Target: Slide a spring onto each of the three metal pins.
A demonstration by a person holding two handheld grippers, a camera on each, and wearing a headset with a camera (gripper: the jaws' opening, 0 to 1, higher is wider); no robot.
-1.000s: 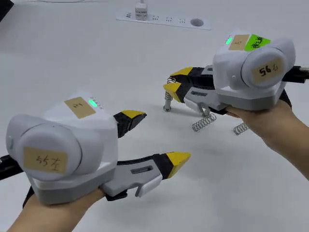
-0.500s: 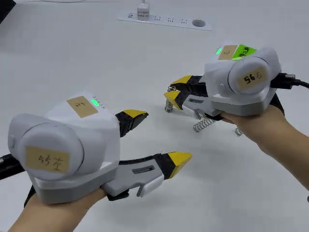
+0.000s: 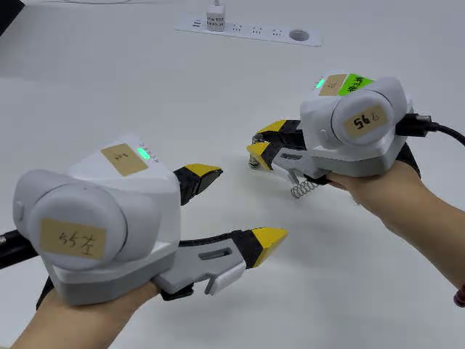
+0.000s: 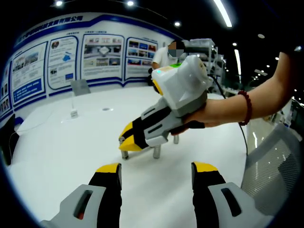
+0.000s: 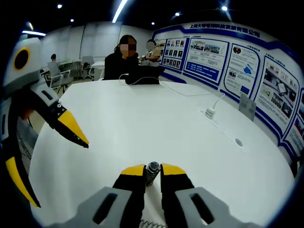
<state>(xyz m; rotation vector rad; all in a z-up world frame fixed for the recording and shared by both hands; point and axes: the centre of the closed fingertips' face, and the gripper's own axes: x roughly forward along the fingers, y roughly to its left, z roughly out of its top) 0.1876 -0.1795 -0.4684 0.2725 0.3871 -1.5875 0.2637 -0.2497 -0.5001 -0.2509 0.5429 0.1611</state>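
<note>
Head view: the L gripper (image 3: 236,205) is low and well apart from the R gripper (image 3: 263,142). A hand holds it. Its yellow tips are spread wide w/ nothing btw them. The R gripper sits on the far right side over the white table (image 3: 145,80), and its tips are close together & point down at the table. A loose spring (image 3: 304,189) lies flat on the table, just under the R gripper's body. A strip (image 3: 247,30) w/ plug holes lies well past the R gripper, at the far side of the table. Left gripper view: the L gripper's own jaws rise from the bottom, open & empty. Straight ahead is the R gripper, held by a hand (image 4: 213,109), w/ its nose tipped down. Three pins (image 4: 156,151) stand upright in a row right under the R gripper, and the left one is at its tips. They are too small to tell which ones have springs on. Right gripper view: the R gripper's two yellow tips are squeezed on a spring (image 5: 152,173). It stands upright btw them & touches both. A bit of the loose spring peeks in below the R gripper's jaws. The L gripper shows to the left of the R gripper, jaws wide apart.
</note>
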